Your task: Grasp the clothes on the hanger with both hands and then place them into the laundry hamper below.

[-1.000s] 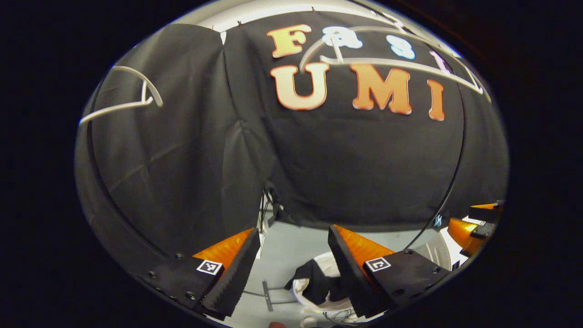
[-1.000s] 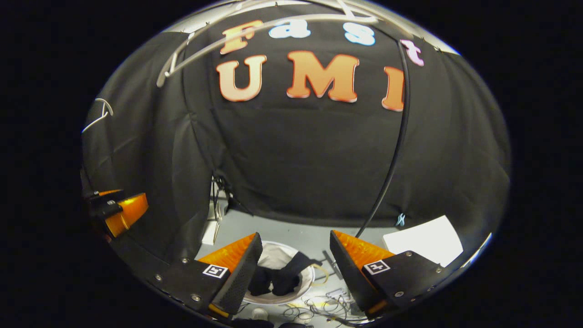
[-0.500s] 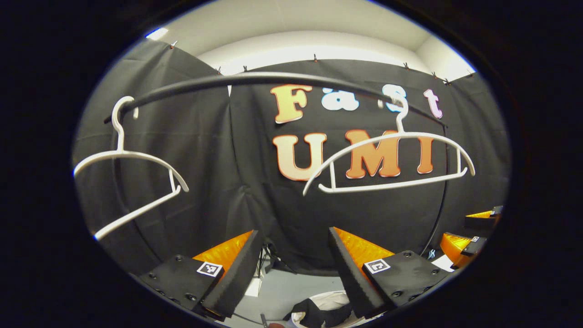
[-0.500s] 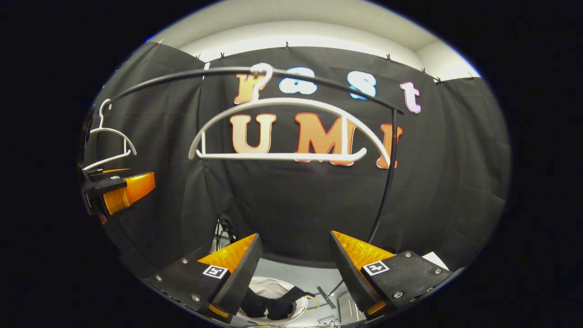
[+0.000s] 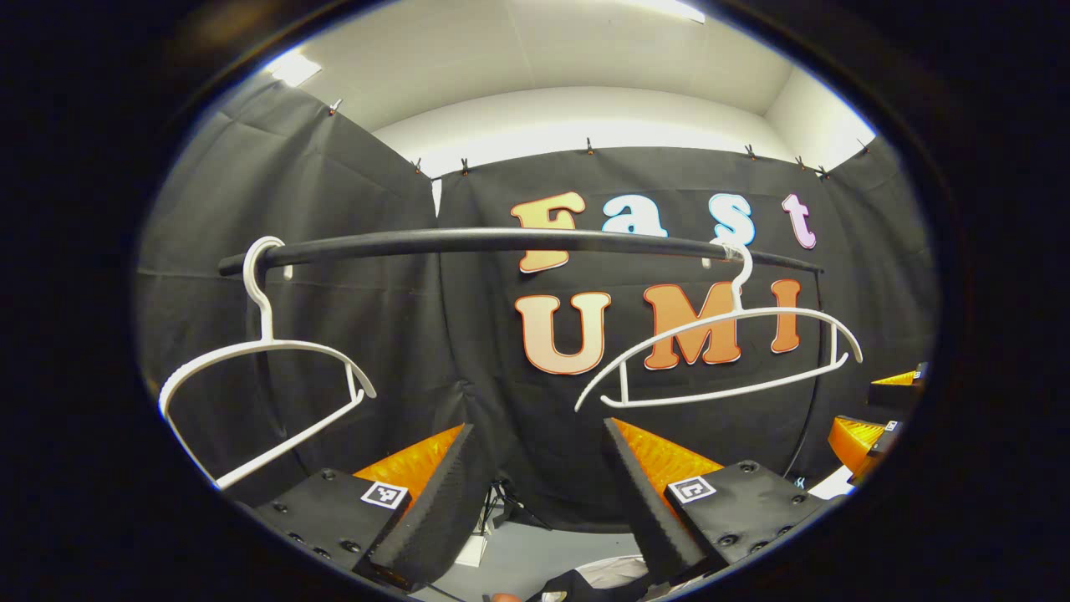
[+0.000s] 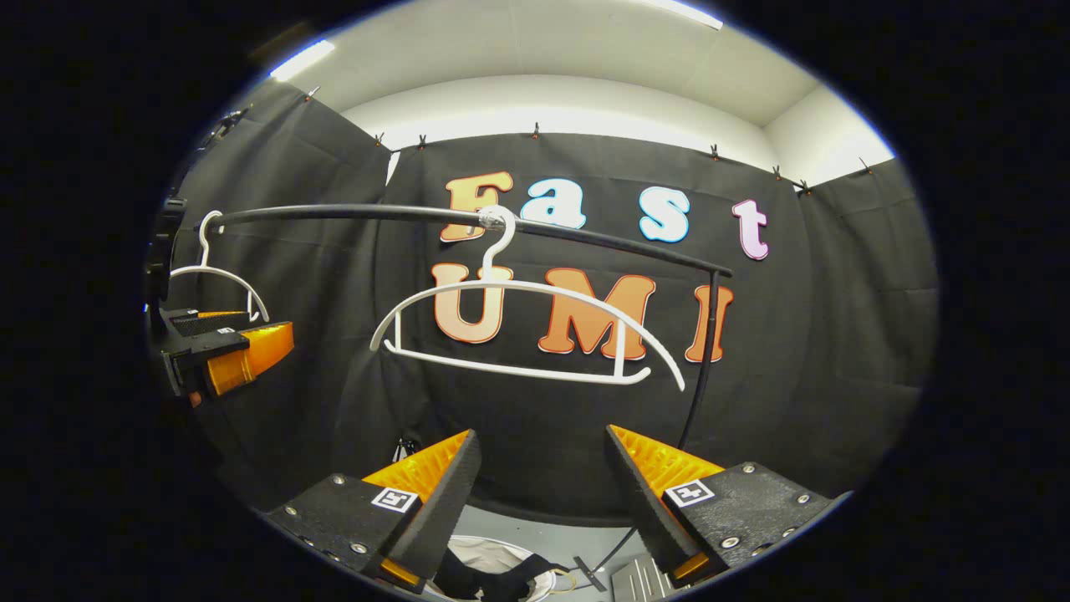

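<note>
My left gripper (image 5: 535, 502) has its fingers (image 5: 435, 510) spread with nothing between them, and my right gripper (image 6: 539, 502) is the same, fingers (image 6: 439, 510) wide apart and empty. Since a second ago both cameras have tipped upward: then the floor and hamper filled the lower middle of each view, now they sit at the very bottom edge and the ceiling has come into sight at twelve o'clock. Half a second ago the rail was higher in the picture; it has slid down toward the centre.

Just past my right fingers, at six o'clock in the right gripper view, the white laundry hamper (image 6: 489, 556) stands on the floor with the dark clothes (image 6: 501, 577) lying in it and draped over its rim. In the left gripper view a sliver of the same clothes (image 5: 577, 584) peeks in at six o'clock.

Counting outward: one black rail (image 5: 501, 242), two white hangers on it. Both are bare, one (image 5: 267, 376) at nine o'clock, the other (image 5: 719, 351) at three o'clock in the left gripper view.

Both grippers point forward and slightly up at the back wall, side by side at a similar height; the right one appears at four o'clock in the left gripper view, the left at nine o'clock in the right gripper view.
</note>
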`<state>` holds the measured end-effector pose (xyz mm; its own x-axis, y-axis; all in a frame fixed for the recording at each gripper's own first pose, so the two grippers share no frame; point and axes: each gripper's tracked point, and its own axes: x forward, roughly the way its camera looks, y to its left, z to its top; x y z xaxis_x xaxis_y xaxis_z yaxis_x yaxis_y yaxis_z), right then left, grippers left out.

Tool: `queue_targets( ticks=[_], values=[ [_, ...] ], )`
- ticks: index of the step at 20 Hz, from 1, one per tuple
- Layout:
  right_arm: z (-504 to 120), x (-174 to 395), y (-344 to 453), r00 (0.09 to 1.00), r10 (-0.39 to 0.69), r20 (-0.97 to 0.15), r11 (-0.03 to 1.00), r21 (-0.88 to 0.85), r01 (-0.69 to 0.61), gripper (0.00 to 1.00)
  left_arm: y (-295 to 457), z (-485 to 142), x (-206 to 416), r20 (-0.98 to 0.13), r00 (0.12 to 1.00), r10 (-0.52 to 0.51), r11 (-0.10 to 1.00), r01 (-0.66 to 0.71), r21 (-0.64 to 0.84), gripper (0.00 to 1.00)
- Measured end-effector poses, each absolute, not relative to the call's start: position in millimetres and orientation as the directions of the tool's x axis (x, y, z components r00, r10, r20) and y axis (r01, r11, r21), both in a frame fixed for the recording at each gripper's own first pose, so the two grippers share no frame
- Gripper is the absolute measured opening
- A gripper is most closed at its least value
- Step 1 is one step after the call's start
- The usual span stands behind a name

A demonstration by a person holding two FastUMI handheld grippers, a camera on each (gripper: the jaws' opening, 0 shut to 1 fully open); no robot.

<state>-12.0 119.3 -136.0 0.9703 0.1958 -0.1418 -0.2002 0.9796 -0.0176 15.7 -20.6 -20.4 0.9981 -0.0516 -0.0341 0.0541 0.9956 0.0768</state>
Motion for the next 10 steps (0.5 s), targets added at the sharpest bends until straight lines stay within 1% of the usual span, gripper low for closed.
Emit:
queue_targets(
  ticks=[2, 3, 4, 5, 6, 7, 9, 10],
  values=[
    [-135.4, -12.2, 120.6, 0.974, 0.181, -0.136, 0.982, -0.031, -0.187, 0.98, -18.0, -19.9, 17.0, -0.033, 0.998, -0.053, 0.995, 0.055, 0.078, 0.99],
    [-135.4, -12.2, 123.1, 0.974, 0.183, -0.137, 0.982, -0.024, -0.188, 0.92, -16.8, -20.8, 18.0, -0.034, 0.998, -0.052, 0.995, 0.054, 0.080, 0.99],
    [-135.6, -11.6, 125.7, 0.973, 0.184, -0.137, 0.982, -0.012, -0.187, 0.92, -16.2, -21.7, 18.3, -0.034, 0.998, -0.051, 0.995, 0.054, 0.079, 0.99],
    [-136.3, -11.2, 126.2, 0.973, 0.184, -0.140, 0.982, -0.004, -0.186, 0.97, -16.6, -21.7, 18.6, -0.033, 0.998, -0.051, 0.996, 0.053, 0.078, 0.99],
    [-136.0, -9.4, 123.9, 0.974, 0.176, -0.143, 0.984, -0.004, -0.179, 0.93, -15.7, -22.3, 20.0, -0.032, 0.998, -0.050, 0.996, 0.053, 0.078, 0.99],
    [-136.2, -8.9, 121.8, 0.975, 0.173, -0.138, 0.984, -0.014, -0.176, 0.98, -14.7, -23.3, 21.5, -0.031, 0.998, -0.049, 0.996, 0.051, 0.078, 0.99],
    [-135.1, -8.5, 128.6, 0.975, 0.175, -0.134, 0.984, -0.018, -0.179, 0.98, -12.9, -24.6, 25.4, -0.032, 0.998, -0.045, 0.996, 0.047, 0.076, 0.99],
    [-132.9, -7.7, 130.7, 0.975, 0.178, -0.130, 0.983, -0.013, -0.181, 0.94, -12.5, -26.2, 26.3, -0.036, 0.998, -0.043, 0.996, 0.046, 0.075, 0.99]
  ],
)
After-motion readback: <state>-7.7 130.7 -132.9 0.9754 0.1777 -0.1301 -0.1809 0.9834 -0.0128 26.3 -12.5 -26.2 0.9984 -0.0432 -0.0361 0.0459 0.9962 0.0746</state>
